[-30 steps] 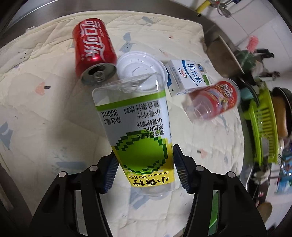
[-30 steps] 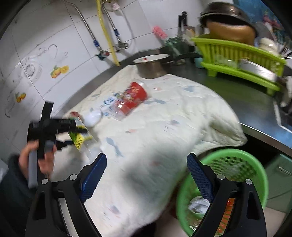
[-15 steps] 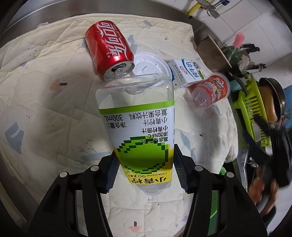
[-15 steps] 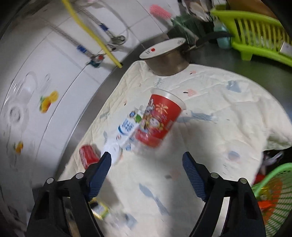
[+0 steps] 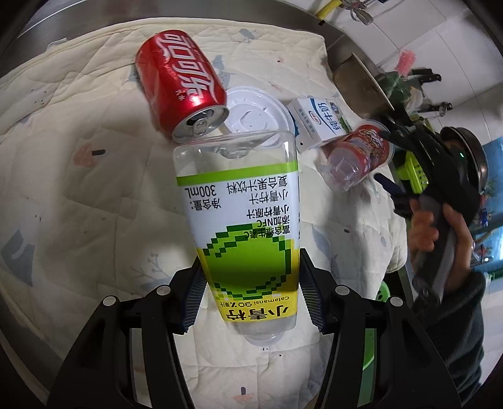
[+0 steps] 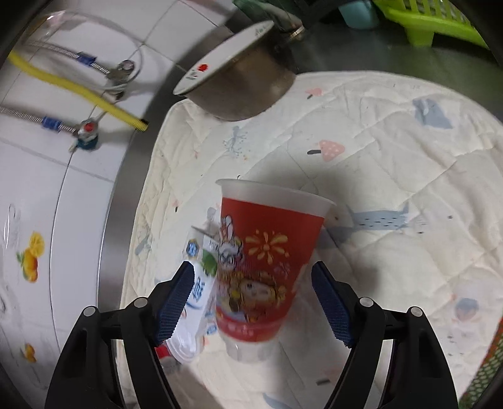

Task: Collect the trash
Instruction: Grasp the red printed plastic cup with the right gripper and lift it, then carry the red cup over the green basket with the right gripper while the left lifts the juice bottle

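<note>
While a cream quilted cloth point(image 5: 94, 195) printed with small mushrooms and fish covers the steel counter point(image 6: 377, 47), white wall tiles point(image 6: 41, 176) with fruit decals and a yellow hose point(image 6: 78, 91) lie left of and beyond the right gripper point(image 6: 253, 302).

Left gripper point(image 5: 251, 284): clamped on a clear plastic juice bottle with green-and-white label point(image 5: 245, 220), apparently empty, label upside down. Just beyond its far end lie a red soda can point(image 5: 179, 81), opened, on its side, and a white plastic lid point(image 5: 254, 110).

Right gripper: jaws have just been closing, pads not yet pressing; a red printed plastic cup point(image 6: 267, 261) lies on its side between them, rim pointing away. A white-and-blue milk carton point(image 6: 198, 292) touches the cup by the left pad. A steel pot with white lid point(image 6: 239, 85) stands well beyond; a green dish rack point(image 6: 433, 22) is further right.
</note>
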A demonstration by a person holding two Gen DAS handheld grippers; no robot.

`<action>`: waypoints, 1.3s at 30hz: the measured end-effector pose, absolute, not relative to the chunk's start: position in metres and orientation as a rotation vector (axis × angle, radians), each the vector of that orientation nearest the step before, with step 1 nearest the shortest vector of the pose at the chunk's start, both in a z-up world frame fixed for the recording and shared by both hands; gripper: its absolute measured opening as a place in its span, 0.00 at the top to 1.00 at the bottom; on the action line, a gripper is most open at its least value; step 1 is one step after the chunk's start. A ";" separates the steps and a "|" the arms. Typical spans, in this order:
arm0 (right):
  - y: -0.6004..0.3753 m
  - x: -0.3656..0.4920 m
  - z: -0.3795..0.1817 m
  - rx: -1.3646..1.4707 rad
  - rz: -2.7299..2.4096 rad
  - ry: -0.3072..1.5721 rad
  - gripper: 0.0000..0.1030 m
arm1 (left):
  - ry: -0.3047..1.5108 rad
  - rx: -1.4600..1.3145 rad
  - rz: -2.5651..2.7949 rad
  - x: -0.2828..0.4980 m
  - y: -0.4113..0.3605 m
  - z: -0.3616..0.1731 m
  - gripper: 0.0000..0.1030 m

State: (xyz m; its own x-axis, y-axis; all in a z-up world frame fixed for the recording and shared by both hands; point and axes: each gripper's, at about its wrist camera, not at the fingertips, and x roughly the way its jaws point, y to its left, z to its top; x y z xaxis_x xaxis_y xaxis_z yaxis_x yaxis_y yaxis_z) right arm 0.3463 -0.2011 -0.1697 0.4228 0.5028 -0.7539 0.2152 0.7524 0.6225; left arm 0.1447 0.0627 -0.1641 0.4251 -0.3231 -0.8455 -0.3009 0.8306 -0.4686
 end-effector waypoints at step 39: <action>-0.311 0.152 -0.082 0.315 0.162 0.774 0.36 | 1.308 -0.419 0.008 0.181 0.021 -0.195 0.41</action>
